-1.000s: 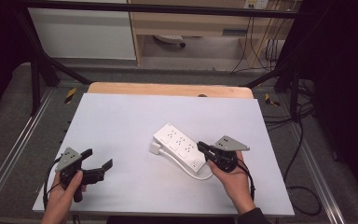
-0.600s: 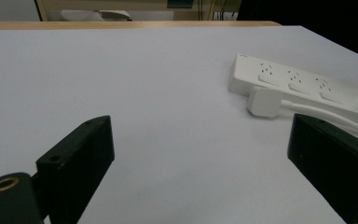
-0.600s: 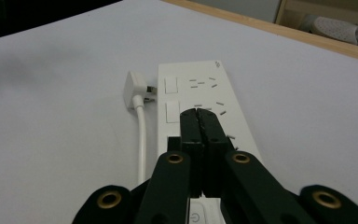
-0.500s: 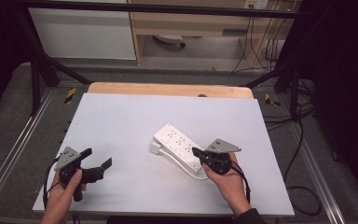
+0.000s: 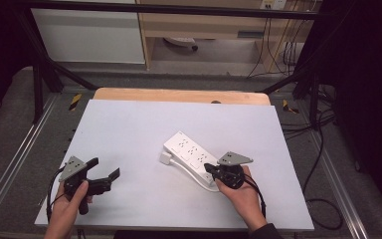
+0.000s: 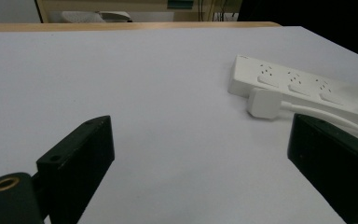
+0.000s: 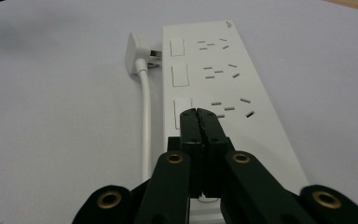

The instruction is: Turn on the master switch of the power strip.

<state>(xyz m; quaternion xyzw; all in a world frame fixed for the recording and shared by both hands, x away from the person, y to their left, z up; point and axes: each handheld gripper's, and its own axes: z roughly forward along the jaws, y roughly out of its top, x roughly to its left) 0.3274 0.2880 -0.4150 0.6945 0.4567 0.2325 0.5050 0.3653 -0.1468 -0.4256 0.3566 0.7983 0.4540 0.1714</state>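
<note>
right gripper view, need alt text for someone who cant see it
The right gripper, its black jaws closed together, sits over the near switch of a white power strip on a pale table. The strip's white plug and cable lie alongside.

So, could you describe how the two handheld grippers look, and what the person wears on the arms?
Both the left gripper and the right gripper are black, each topped with a grey three-cornered plate and trailing a thin black cable. Their jaws are flat black blocks, with brass-coloured rings at the joints in the gripper views. A dark sleeve cuff shows at the right wrist; the left forearm is bare.
</note>
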